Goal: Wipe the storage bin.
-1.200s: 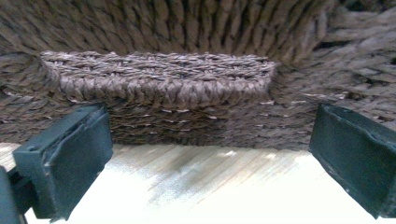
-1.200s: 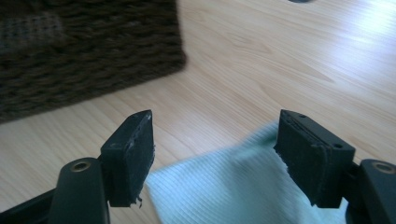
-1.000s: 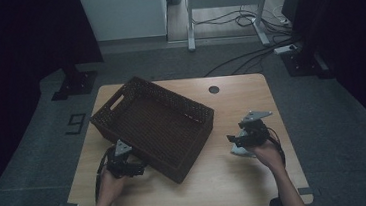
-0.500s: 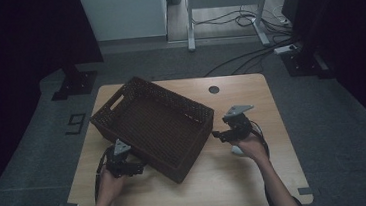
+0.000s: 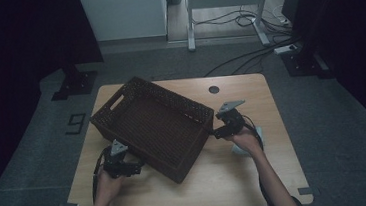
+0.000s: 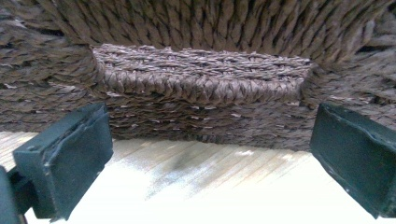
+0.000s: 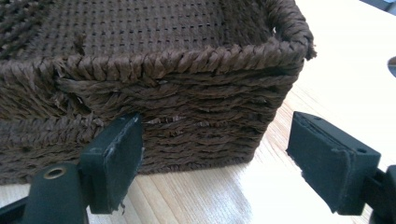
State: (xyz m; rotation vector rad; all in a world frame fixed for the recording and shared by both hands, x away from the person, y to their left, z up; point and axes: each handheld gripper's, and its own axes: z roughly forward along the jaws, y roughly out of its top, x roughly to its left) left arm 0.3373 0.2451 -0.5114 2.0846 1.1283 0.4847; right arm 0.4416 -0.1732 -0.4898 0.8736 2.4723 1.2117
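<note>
A dark brown woven basket [image 5: 155,125] lies askew on the wooden table [image 5: 251,97], empty inside. My left gripper [image 5: 134,168] rests at the basket's near-left end. In the left gripper view it [image 6: 210,135] stands open, facing the handle slot [image 6: 201,77] in the basket wall, apart from it. My right gripper [image 5: 216,133] is at the basket's right end. In the right gripper view it [image 7: 215,140] stands open before the basket's corner wall [image 7: 201,116]; its jaws have just been opening, and no pad presses on the weave.
A small pale bluish object [image 5: 240,150] lies on the table under my right hand. A round dark hole [image 5: 213,89] sits near the table's far edge. Cables and a metal frame [image 5: 223,9] stand on the floor beyond the table.
My right gripper has moved left across the table to the basket's right end. The left gripper and the basket have stayed put.
</note>
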